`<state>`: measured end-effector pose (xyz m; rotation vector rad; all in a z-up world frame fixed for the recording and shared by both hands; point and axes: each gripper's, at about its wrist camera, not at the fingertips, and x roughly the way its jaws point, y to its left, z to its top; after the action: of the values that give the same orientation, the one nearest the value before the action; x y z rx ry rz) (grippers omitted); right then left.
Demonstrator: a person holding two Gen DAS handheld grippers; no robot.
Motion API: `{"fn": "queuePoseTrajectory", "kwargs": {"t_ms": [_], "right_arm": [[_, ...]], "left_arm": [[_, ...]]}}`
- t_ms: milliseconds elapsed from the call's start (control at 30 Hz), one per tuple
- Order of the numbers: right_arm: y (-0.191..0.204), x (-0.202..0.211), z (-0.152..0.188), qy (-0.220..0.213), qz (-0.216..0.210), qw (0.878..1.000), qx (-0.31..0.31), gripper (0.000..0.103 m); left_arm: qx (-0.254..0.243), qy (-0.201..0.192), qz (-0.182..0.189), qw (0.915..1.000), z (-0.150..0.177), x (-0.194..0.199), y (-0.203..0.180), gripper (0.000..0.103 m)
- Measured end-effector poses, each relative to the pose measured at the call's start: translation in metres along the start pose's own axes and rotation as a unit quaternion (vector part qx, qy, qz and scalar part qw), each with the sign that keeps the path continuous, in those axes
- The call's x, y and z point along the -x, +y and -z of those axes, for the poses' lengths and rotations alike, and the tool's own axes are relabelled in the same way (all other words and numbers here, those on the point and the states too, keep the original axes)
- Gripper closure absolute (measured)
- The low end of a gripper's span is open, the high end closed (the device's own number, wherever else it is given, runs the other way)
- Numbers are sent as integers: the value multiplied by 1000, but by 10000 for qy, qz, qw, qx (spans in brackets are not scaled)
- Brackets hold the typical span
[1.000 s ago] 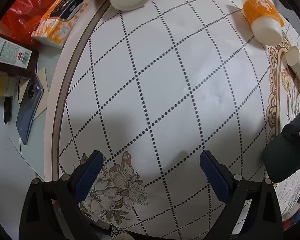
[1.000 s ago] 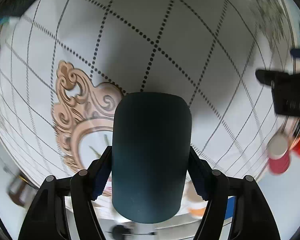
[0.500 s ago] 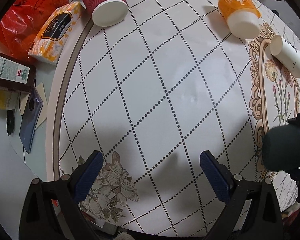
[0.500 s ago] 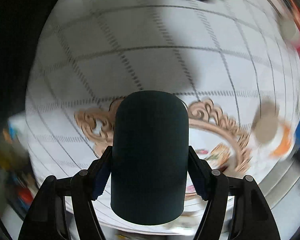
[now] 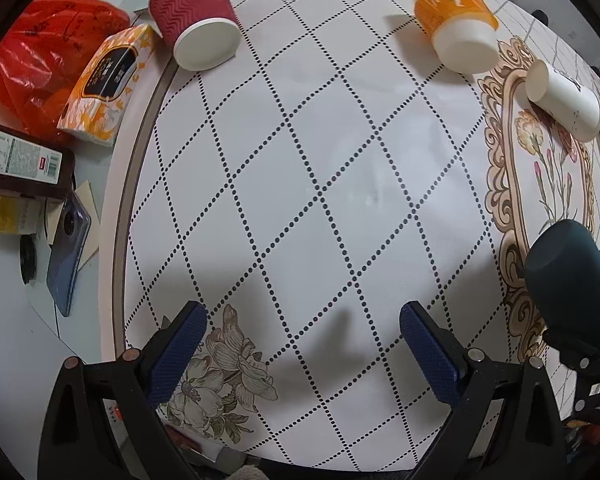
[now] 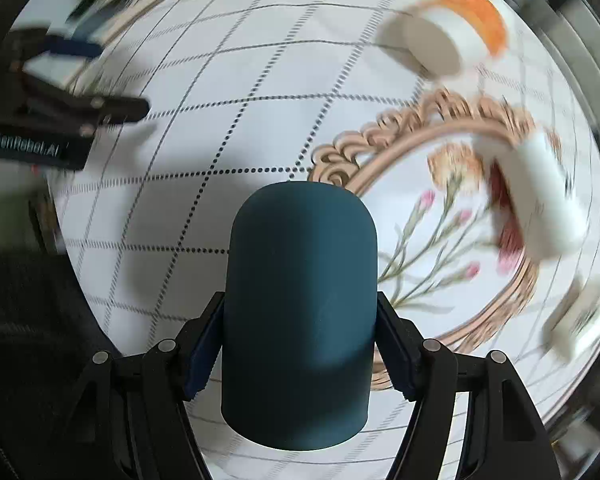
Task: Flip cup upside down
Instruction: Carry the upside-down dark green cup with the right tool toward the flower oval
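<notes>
Right tongs (image 6: 300, 344) squeeze the dark teal cup (image 6: 300, 312) at 3 and 9 o'clock on its smooth, probably slippery sides, while left tongs (image 5: 302, 340) gape wide, holding nothing.

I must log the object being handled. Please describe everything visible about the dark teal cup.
The dark teal cup is a plain matte cylinder with a rounded closed end and no handle or print in view. The right gripper clamps its sides between blue pads. Its closed end points away from the camera; its opening is not visible. It is held above the patterned tablecloth, with nothing else visibly touching it.
</notes>
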<state>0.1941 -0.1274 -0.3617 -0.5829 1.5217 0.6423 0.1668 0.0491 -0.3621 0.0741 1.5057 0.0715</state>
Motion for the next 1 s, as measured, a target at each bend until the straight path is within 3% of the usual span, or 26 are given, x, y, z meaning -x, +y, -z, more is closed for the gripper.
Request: {"fn": "queuePoseTrajectory", "kwargs": {"t_ms": [233,400,733,1000], "right_arm": [[-8,-5,37,-393,-260,9939,-996,31],[1,-10,54,-466,-328,9895,-1331,31],[-2,-23,69,-270,-502,9846,-1653,31],[3,-43,46,203,-633,9806,-1847,29]], "left_arm": [[-176,-31,-43,9998,5,7,-18,4],[-253,-45,-63,9997,8,10,-24,4],[-264,-58,-55,9996,10,11,-31,4],[-229,-50,-32,9997,12,10,-28,4]]}}
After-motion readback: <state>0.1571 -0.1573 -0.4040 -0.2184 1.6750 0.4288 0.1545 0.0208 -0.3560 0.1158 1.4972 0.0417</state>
